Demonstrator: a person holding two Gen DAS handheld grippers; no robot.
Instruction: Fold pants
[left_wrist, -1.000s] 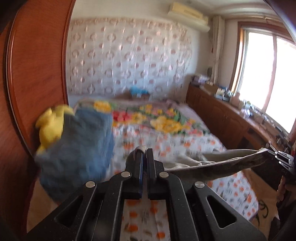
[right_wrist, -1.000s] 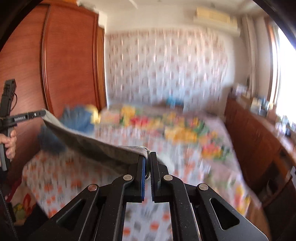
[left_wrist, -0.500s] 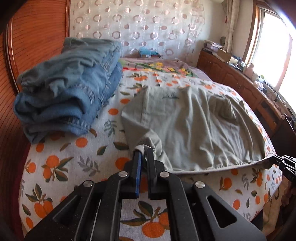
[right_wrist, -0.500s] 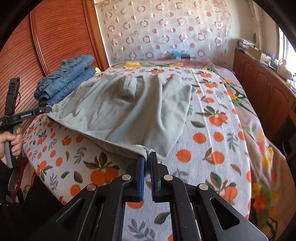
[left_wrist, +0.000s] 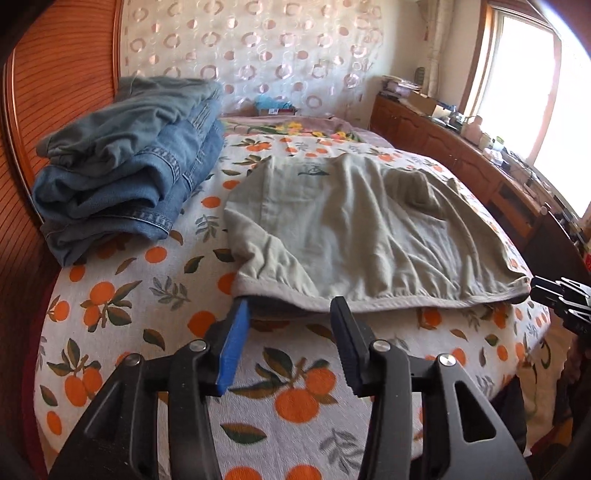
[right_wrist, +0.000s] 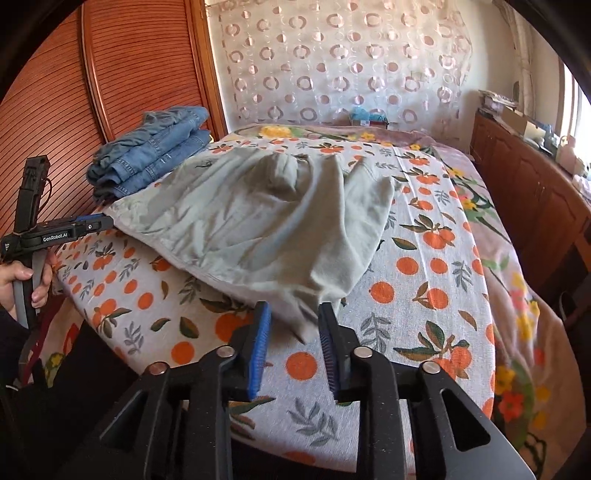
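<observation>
Orange-printed bedding covered the bed (left_wrist: 155, 295), with a wooden headboard at the left and a circle-patterned curtain behind. Grey-green pants (left_wrist: 354, 229) lay spread across the middle of the bed, their hem at the near edge. Just beside them, toward the headboard, sat a stack of folded blue jeans (left_wrist: 129, 166). The left hand-held gripper (left_wrist: 290, 310) had just been opening, its jaws apart at the hem's left corner, nothing pinched. The right hand-held gripper (right_wrist: 293, 314) had also just been opening; a fold of the pants' near corner lay between its parted jaws, unpressed. No containers held anything visible.
</observation>
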